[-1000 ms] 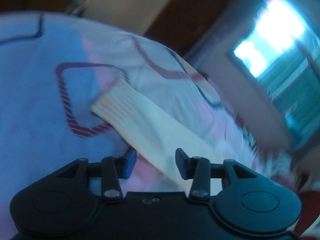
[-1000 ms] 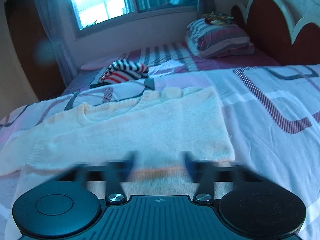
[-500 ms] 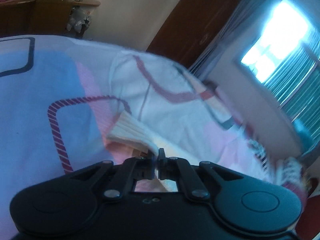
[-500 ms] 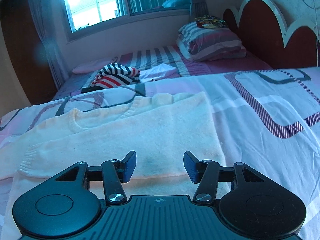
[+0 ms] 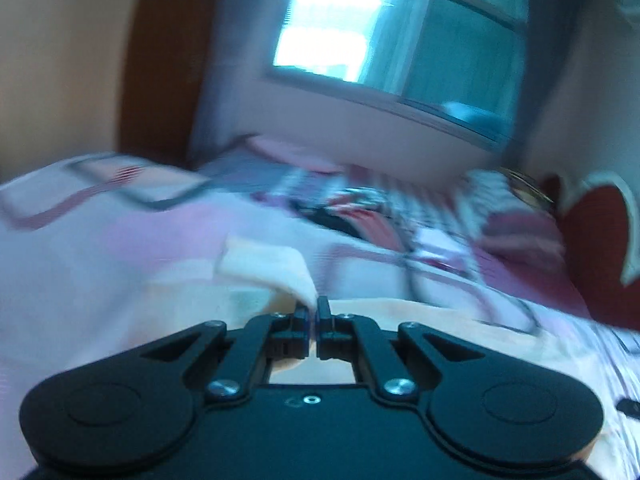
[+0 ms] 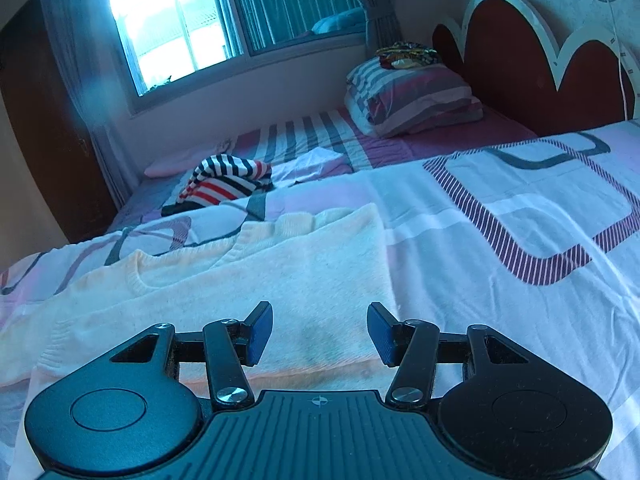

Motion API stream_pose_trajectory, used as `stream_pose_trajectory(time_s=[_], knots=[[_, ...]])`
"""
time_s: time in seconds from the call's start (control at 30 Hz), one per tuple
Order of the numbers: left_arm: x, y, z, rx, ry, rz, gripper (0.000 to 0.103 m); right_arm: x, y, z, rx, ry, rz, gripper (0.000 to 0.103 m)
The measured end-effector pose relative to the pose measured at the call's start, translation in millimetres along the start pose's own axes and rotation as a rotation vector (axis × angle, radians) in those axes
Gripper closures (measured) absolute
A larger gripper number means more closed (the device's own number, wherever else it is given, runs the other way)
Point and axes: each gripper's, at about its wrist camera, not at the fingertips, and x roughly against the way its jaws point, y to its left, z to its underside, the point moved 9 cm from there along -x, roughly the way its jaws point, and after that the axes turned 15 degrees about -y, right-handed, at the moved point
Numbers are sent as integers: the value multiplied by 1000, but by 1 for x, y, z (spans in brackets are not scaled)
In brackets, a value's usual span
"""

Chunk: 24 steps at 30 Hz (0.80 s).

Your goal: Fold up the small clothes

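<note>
At the bottom centre of the left wrist view, my left tool (image 5: 313, 312) has its fingers pressed together on a fold of the cream sweater (image 5: 276, 268), pinching the sleeve end so it rises in a small peak just above the fingertips, left of centre. That view is badly blurred, so I cannot tell how much cloth sits between the pads. Beyond the pinch, the patterned bedspread (image 5: 100, 248) runs across the middle of the frame.

In the right wrist view, my right tool (image 6: 320, 330) sits at the bottom centre with its blue-padded fingers (image 6: 262, 330) spread wide, holding nothing. It hangs just over the near hem of the sweater (image 6: 280, 280), which lies flat on the bedspread (image 6: 500, 240) through the centre and left of the frame, neckline toward the left. I cannot tell whether the fingertips touch the knit.

Farther back, left of centre, a striped garment (image 6: 226, 184) lies bunched on the bed. In the upper right a striped pillow (image 6: 412, 98) rests against the dark red headboard (image 6: 516, 56). The window (image 6: 168, 36) glows at the upper left.
</note>
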Motion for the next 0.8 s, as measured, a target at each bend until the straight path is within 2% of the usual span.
stream_pose_trajectory(time_s=[0.1,0.23,0.33,0.43,0.5,0.57,0.63,0.7,0.8], knots=[[-5,-71,17,-96,27,92,101,5,-6,-6,-15,-10,-10,50],[-15,-153,57,-251,118,205,101,12,-16,-14,-31,-24,-17,50],[-18,-190,92,-343,167,256,101,20,-26,-20,-45,-54,-4,50],[-19,-212,115,-392,197,290,100,23,-34,-21,-64,-51,-1,50],[-18,-230,134,-411,245,344,87,24,-39,-21,-75,-46,-5,50],[-16,-241,146,-426,267,394,64,25,-39,-20,-87,-37,-22,49],[-5,-241,142,-424,238,423,52,25,-37,-21,-98,-33,-39,49],[8,-225,132,-374,206,415,49,24,-27,-21,-106,-26,-80,50],[27,-182,116,-353,157,309,43,14,-5,-17,-116,4,-152,50]])
